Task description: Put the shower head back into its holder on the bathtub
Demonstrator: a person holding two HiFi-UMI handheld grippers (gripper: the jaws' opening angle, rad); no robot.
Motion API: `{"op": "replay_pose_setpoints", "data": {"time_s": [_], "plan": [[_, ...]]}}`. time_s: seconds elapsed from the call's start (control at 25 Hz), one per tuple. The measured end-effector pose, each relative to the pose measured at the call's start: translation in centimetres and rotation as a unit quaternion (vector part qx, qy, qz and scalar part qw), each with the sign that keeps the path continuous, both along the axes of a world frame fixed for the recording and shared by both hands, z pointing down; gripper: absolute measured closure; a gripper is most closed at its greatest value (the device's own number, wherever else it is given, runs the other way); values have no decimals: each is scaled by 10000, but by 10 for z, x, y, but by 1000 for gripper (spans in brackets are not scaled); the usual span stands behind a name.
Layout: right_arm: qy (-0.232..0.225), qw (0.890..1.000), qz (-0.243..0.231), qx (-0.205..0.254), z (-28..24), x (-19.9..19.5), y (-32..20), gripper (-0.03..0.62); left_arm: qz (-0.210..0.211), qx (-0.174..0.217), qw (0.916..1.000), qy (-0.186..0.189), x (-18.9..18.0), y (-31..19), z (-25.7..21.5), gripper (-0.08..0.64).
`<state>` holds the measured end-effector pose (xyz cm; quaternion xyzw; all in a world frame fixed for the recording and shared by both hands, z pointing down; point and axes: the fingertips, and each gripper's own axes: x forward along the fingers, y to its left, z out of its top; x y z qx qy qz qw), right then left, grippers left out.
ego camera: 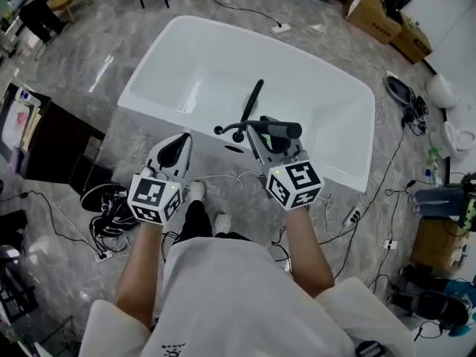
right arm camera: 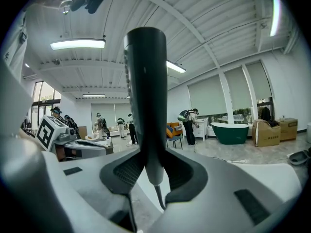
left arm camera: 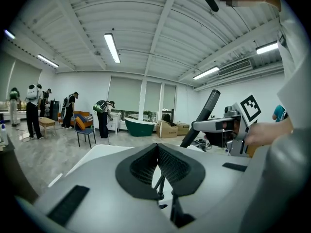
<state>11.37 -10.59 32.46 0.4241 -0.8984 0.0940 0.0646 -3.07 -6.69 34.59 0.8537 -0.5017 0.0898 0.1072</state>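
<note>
Two grippers at near rim of white bathtub (ego camera: 152, 54); left gripper (ego camera: 180, 141) clenched on nothing, pads meeting; black tap fitting (ego camera: 229, 130) sits mid near rim, holder probably there, cannot make it out; right gripper (right arm camera: 148, 169) clamped on shower head (right arm camera: 146, 96), upright, just beside the fitting, gripped low on the neck, thin hose (right arm camera: 158, 195) trailing below; judged light, rigid, smooth-skinned, so may slip or swivel in the pads; hose will likely tug; firm grip low on the handle suits seating it.

Lower end of shower head (ego camera: 256, 95) hidden behind right hand-held gripper (ego camera: 256, 131); distant people (left arm camera: 33, 111) tiny.
</note>
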Motion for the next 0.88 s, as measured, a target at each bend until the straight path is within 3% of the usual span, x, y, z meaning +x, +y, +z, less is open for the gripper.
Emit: {"op": "replay_pose_setpoints", "data": {"time_s": [0.88], "plan": [[322, 9961, 390, -723, 68, -43, -69, 449, 693, -436, 9965, 136, -27, -103, 37, 549]]}}
